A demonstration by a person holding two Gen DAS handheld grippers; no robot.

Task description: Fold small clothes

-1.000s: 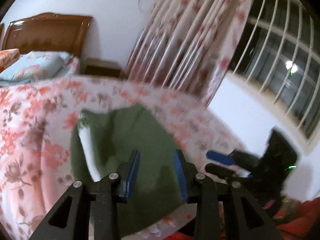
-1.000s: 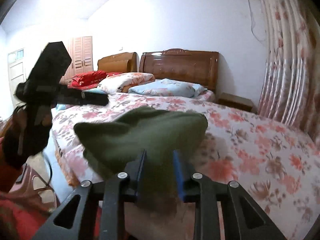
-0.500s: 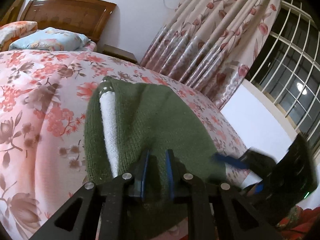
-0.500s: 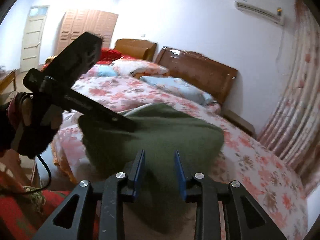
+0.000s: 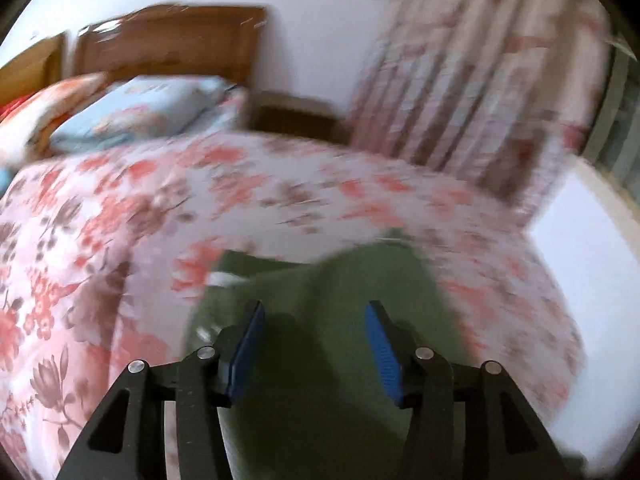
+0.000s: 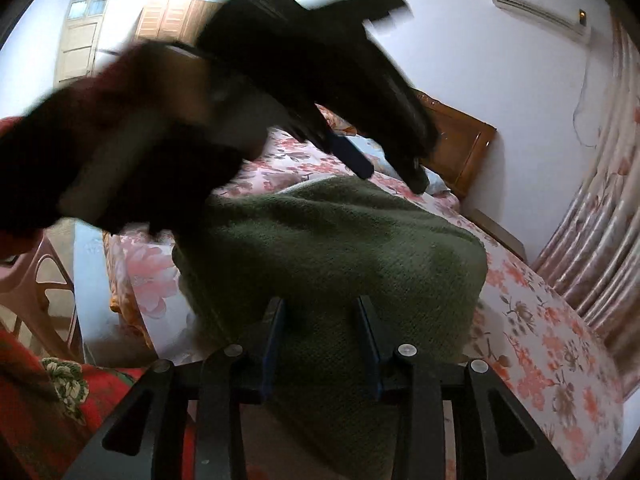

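Green knit garment (image 6: 332,240) lies on floral bedspread (image 5: 100,220), both tools just opening.

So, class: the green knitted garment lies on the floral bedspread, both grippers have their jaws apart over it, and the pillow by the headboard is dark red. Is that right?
Not quite. The pillow by the headboard is light blue, as the left wrist view shows. The rest holds: the green knitted garment lies on the floral bedspread, with the left gripper and right gripper open over it.
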